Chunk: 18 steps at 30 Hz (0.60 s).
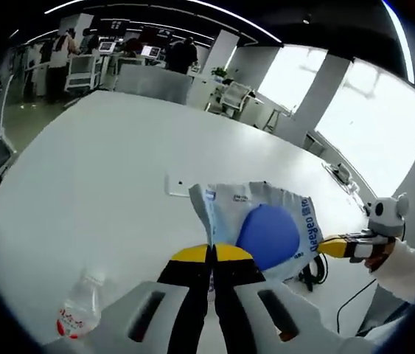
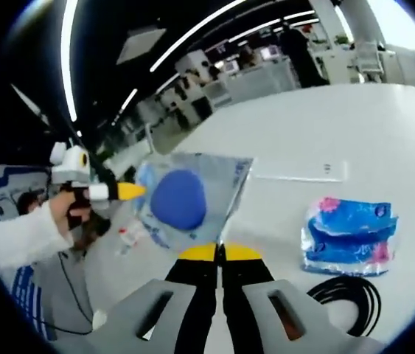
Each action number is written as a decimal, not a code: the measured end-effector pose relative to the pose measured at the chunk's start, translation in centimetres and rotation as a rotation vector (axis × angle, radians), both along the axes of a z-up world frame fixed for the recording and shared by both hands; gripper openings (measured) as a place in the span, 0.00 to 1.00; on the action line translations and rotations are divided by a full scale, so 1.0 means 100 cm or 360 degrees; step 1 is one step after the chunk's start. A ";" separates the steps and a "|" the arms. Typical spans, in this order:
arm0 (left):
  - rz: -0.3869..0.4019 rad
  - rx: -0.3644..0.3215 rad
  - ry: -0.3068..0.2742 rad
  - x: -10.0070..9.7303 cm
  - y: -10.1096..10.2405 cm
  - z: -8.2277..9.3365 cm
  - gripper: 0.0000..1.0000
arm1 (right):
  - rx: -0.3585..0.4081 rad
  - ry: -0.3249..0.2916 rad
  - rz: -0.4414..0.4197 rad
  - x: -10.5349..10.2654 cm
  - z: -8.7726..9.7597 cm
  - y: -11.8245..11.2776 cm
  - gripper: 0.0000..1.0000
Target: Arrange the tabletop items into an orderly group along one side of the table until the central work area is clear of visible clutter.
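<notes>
The clear packet (image 1: 262,225) carries blue lettering too small to read.

Right gripper (image 2: 220,249) pinching clear bag (image 2: 192,195), left gripper (image 2: 135,191) gripping its far edge, blue packet (image 2: 351,234) on table (image 2: 303,133)

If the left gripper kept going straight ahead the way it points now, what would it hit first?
The left gripper is already shut on the clear bag with the blue round thing inside. Beyond it, probably bare white table; depth is hard to judge.

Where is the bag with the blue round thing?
The bag hangs above the white table, pinched between the left gripper and right gripper.
</notes>
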<state>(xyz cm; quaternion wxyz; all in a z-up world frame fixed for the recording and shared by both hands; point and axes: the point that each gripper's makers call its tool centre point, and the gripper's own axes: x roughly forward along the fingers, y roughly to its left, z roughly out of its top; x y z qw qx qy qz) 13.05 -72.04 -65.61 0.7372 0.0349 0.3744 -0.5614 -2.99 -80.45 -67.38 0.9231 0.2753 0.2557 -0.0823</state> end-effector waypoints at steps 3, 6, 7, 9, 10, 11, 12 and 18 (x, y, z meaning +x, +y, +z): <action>-0.0014 0.0028 0.0037 0.001 -0.010 -0.011 0.00 | 0.0000 0.0023 -0.0040 -0.002 -0.013 -0.012 0.00; -0.0053 0.0072 0.0039 0.000 -0.022 -0.021 0.00 | 0.0040 0.0059 -0.0085 -0.003 -0.021 -0.020 0.00; -0.0063 0.0082 0.0034 0.000 -0.025 -0.024 0.00 | 0.0041 0.0071 -0.0090 -0.003 -0.023 -0.022 0.00; -0.0084 0.0111 0.0035 -0.001 -0.033 -0.031 0.00 | 0.0051 0.0108 -0.0114 -0.004 -0.028 -0.026 0.00; -0.0096 0.0137 0.0028 -0.002 -0.035 -0.036 0.00 | 0.0052 0.0128 -0.0142 -0.004 -0.032 -0.031 0.00; -0.0131 0.0184 0.0005 -0.003 -0.037 -0.043 0.00 | 0.0049 0.0144 -0.0158 -0.004 -0.035 -0.034 0.00; -0.0140 0.0199 0.0004 -0.004 -0.040 -0.047 0.00 | 0.0043 0.0188 -0.0173 -0.004 -0.042 -0.038 0.00; -0.0156 0.0260 -0.0024 0.001 -0.050 -0.057 0.00 | 0.0032 0.0259 -0.0172 -0.003 -0.051 -0.040 0.00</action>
